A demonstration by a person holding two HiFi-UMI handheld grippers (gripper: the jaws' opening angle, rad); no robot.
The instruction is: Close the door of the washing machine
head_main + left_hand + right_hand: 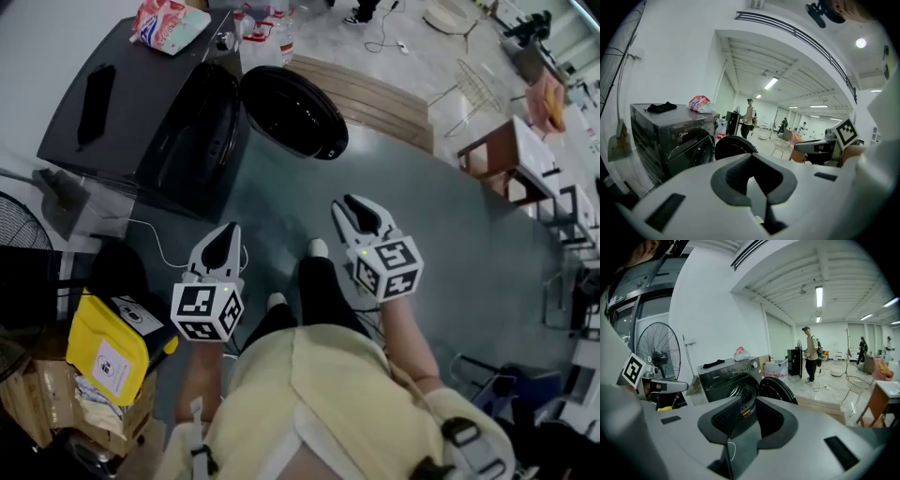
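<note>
Door round, dark, open beside black washer; L gripper closed, R gripper apart, empty.

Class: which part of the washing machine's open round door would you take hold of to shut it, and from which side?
Probably the free rim of the door, the edge farthest from the washing machine, approached from the open floor side. The door stands swung wide on its hinge, so that rim gives most leverage.
</note>
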